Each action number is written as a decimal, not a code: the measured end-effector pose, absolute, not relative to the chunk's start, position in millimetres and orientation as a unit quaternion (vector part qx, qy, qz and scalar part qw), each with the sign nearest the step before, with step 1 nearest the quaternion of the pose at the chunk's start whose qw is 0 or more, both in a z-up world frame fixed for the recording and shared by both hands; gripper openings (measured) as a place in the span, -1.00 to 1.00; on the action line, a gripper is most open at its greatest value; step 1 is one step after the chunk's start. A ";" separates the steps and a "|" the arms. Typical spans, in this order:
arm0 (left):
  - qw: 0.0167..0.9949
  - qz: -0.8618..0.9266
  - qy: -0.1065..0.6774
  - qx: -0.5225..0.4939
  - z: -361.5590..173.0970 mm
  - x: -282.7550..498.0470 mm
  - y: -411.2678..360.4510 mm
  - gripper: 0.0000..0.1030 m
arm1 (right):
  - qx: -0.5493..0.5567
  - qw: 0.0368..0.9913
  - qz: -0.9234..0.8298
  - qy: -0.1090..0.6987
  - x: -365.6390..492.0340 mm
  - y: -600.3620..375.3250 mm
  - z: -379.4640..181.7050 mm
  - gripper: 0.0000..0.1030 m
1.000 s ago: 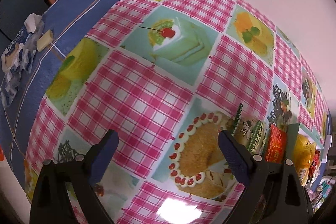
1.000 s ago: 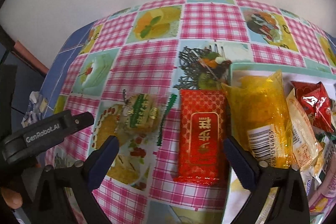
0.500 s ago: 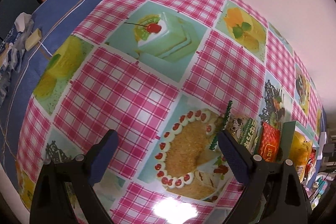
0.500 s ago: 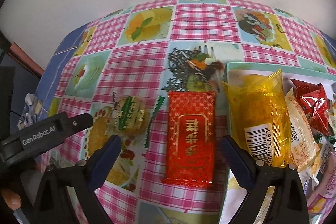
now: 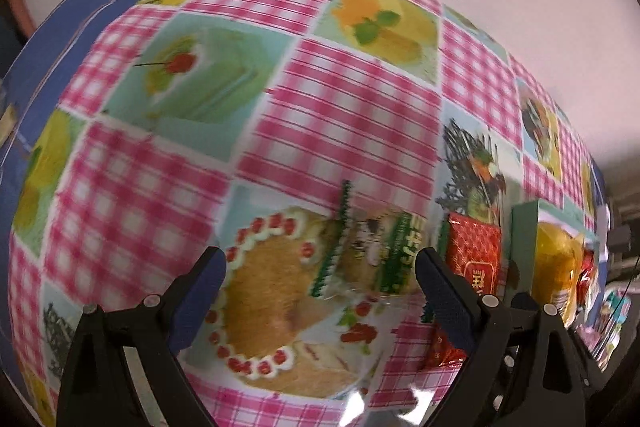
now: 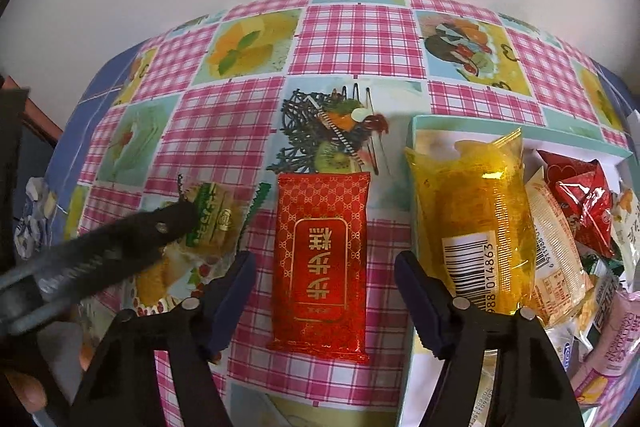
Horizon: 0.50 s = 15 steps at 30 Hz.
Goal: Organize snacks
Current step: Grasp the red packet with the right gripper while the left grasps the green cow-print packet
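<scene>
A clear wrapped snack with a green label (image 5: 376, 255) lies on the patterned tablecloth. My left gripper (image 5: 320, 275) is open with the snack between its fingers, near the right one; it shows as a blurred dark arm over the snack (image 6: 212, 223) in the right wrist view. A red packet with gold print (image 6: 320, 263) lies flat beside it and also shows in the left wrist view (image 5: 474, 259). My right gripper (image 6: 324, 283) is open and straddles the red packet's near half.
A teal-rimmed box (image 6: 416, 131) at the right holds a yellow packet (image 6: 476, 219), red wrappers (image 6: 580, 195) and several other snacks. Crumpled blue-white paper (image 6: 32, 219) lies at the table's left edge. A white wall stands behind.
My left gripper has swung right and closer, so the green-label snack now sits between its fingers. My right gripper has moved forward over the red packet.
</scene>
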<state>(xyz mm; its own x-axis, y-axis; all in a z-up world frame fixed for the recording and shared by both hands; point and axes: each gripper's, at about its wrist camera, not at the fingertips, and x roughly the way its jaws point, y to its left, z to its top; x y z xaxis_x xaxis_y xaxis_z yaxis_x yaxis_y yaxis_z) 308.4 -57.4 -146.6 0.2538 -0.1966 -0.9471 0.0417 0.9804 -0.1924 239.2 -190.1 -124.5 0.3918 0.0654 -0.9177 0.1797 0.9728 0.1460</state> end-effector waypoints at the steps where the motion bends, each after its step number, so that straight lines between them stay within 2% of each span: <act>1: 0.789 -0.079 0.606 -0.062 -147.5 308.5 -61.1 0.86 | 0.106 0.827 -0.035 0.551 239.1 -189.1 -124.8 0.44; 8: 0.795 -0.099 0.598 -0.034 -148.9 306.4 -89.6 0.81 | 0.092 0.828 -0.036 0.552 239.4 -185.5 -126.4 0.44; 10: 0.797 -0.095 0.595 -0.030 -148.4 306.9 -94.6 0.60 | 0.088 0.828 -0.037 0.552 238.9 -184.0 -126.7 0.44; 15: 0.798 -0.082 0.596 -0.037 -145.7 310.0 -84.4 0.46 | 0.078 0.828 -0.037 0.553 240.0 -181.8 -127.2 0.44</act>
<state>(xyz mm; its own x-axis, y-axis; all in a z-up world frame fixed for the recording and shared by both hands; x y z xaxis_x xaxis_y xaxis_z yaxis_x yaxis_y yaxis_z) 310.0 -84.4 -145.7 0.2770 -0.1749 -0.9448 0.0857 0.9839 -0.1570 240.0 -181.8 -127.2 0.3847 0.0244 -0.9227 0.1487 0.9850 0.0881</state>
